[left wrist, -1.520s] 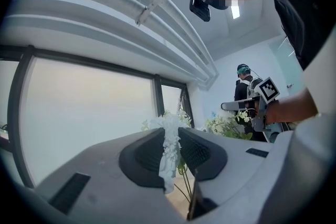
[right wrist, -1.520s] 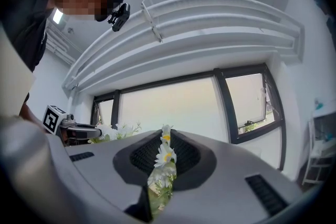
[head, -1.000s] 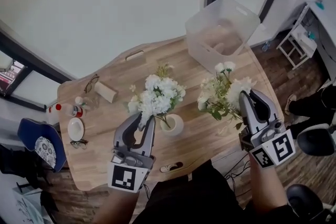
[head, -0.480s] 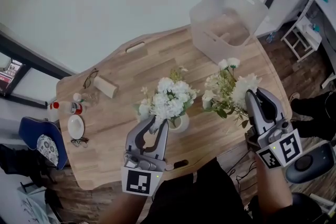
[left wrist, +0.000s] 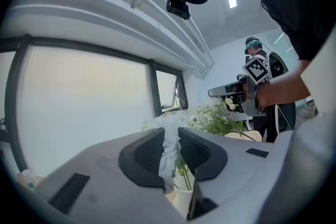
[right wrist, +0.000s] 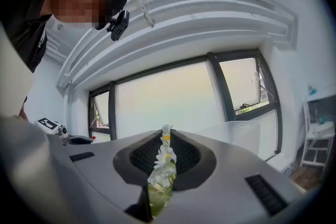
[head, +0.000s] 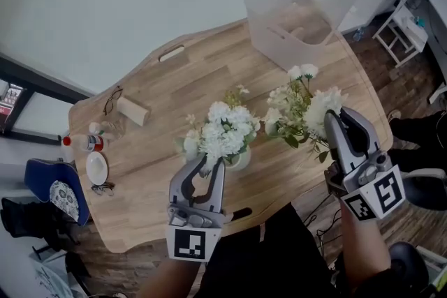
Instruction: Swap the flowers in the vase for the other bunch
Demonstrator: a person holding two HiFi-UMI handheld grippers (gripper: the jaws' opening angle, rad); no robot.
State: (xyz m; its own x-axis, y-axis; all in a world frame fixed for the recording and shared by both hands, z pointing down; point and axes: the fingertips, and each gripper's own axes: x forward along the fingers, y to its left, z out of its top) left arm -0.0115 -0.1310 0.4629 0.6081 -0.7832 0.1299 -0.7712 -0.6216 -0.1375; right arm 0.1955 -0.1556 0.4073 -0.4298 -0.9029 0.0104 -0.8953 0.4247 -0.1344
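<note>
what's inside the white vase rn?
Green stems of the white flower bunch run down into the vase mouth; the left gripper is shut on that bunch. How deep they reach, and any water, is hidden by the vase wall.

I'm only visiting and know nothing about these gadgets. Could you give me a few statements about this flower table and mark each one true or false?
1. The left gripper is clamped on a white bunch. True.
2. The right gripper is empty. False: it is clamped on a leafy bunch.
3. A clear bin stands at the far end of the table. True.
4. The leafy bunch stands in the vase. False: it is held up to one side. The white bunch is the one over the vase.
</note>
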